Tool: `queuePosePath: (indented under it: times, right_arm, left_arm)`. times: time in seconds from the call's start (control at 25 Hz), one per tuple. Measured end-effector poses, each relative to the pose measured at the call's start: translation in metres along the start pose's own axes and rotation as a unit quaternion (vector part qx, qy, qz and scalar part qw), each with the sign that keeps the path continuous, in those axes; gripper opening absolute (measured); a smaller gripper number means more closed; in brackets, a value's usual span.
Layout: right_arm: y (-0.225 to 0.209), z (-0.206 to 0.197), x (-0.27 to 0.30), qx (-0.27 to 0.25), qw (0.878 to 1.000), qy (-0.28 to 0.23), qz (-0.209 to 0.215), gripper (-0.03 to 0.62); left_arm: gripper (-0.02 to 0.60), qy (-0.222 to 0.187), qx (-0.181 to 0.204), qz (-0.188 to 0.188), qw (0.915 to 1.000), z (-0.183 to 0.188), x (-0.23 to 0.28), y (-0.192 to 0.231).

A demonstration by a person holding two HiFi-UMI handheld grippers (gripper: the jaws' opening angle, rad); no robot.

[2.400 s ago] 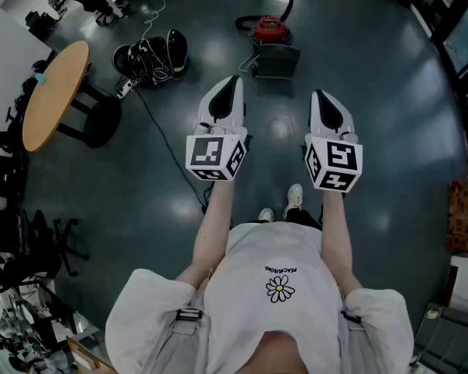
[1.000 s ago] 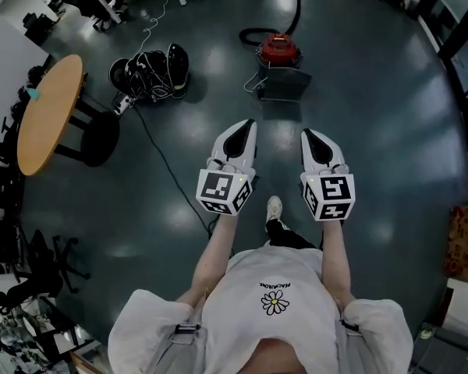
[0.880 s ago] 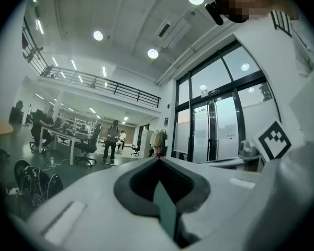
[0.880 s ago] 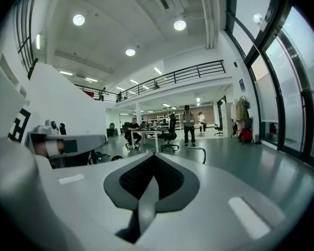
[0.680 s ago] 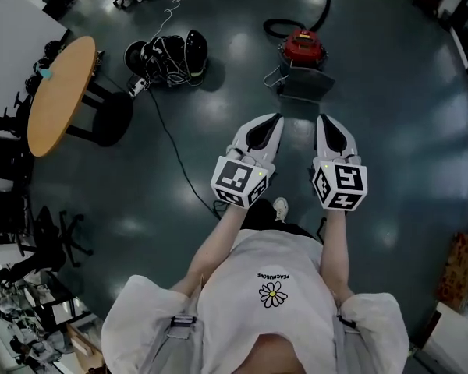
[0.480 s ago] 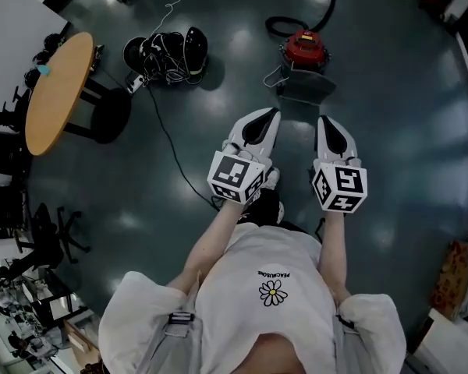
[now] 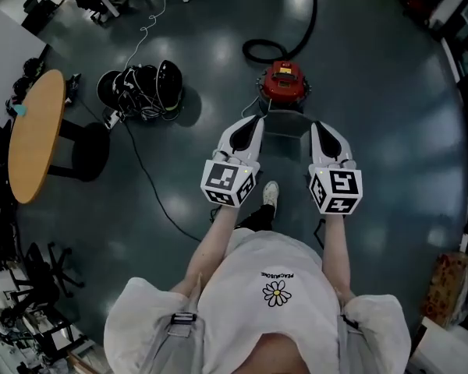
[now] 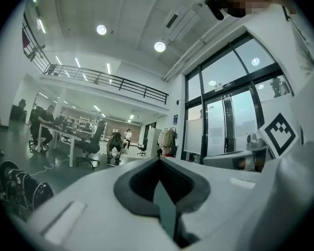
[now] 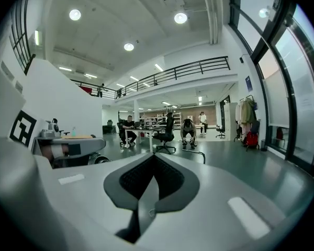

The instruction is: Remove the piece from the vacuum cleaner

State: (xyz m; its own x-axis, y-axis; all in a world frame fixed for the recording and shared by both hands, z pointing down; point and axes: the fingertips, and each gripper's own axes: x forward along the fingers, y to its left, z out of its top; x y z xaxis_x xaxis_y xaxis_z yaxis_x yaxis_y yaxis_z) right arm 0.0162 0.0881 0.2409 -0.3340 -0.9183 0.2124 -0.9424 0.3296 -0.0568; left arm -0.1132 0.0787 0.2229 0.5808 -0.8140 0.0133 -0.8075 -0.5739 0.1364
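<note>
The vacuum cleaner [image 7: 284,82] has a red round top and stands on the dark floor straight ahead in the head view. A black hose [image 7: 303,23] loops away behind it, and a grey box-like part [image 7: 285,124] sits on its near side. My left gripper [image 7: 253,121] and right gripper [image 7: 318,125] are held side by side in the air, their tips to either side of that grey part. Both are shut with nothing in them. The left gripper view shows the jaws of the left gripper [image 8: 158,163] closed, and the right gripper view shows the same for the right gripper [image 9: 153,158]. Neither gripper view shows the vacuum's red top.
A round wooden table [image 7: 34,135] stands at the left. Black helmet-like shapes tangled with cables [image 7: 140,89] lie beside it, and a cable [image 7: 149,187] runs across the floor toward my feet. Office chairs [image 7: 43,275] stand at lower left. People sit at desks [image 9: 146,129] far off.
The person has stepped toward the vacuum, so it now lies just beyond both gripper tips. The grippers stay shut and side by side.
</note>
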Motion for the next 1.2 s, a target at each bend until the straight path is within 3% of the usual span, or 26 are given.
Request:
queuePosePath:
  times: [0.2,0.52,0.68,0.88,1.04,1.2]
  right_arm:
    - [-0.055,0.012,0.064,0.002,1.000,0.020,-0.017,0.026]
    - [-0.120,-0.001,0.125,0.025,0.997,0.059,-0.040,0.026]
    - [-0.140,-0.001,0.164,0.025,0.997,0.068,-0.039,0.026]
    - [-0.172,-0.012,0.209,0.016,0.995,0.099,-0.021,0.026]
    - [-0.203,-0.046,0.244,0.034,0.990,0.139,-0.006,0.026]
    - [-0.224,-0.090,0.272,0.045,0.983,0.177,-0.006,0.026]
  left_arm:
    - [0.006,-0.005,0.009,-0.020,0.9998,0.016,0.097,0.027]
    - [0.006,0.061,-0.030,-0.025,0.9974,-0.032,0.178,0.055]
    - [0.006,0.093,-0.003,-0.024,0.9954,-0.049,0.208,0.077]
    - [0.006,0.174,0.014,-0.020,0.9844,-0.095,0.250,0.102]
    - [0.006,0.229,0.018,-0.023,0.9729,-0.138,0.294,0.112]
    - [0.006,0.282,0.062,-0.050,0.9562,-0.200,0.331,0.122]
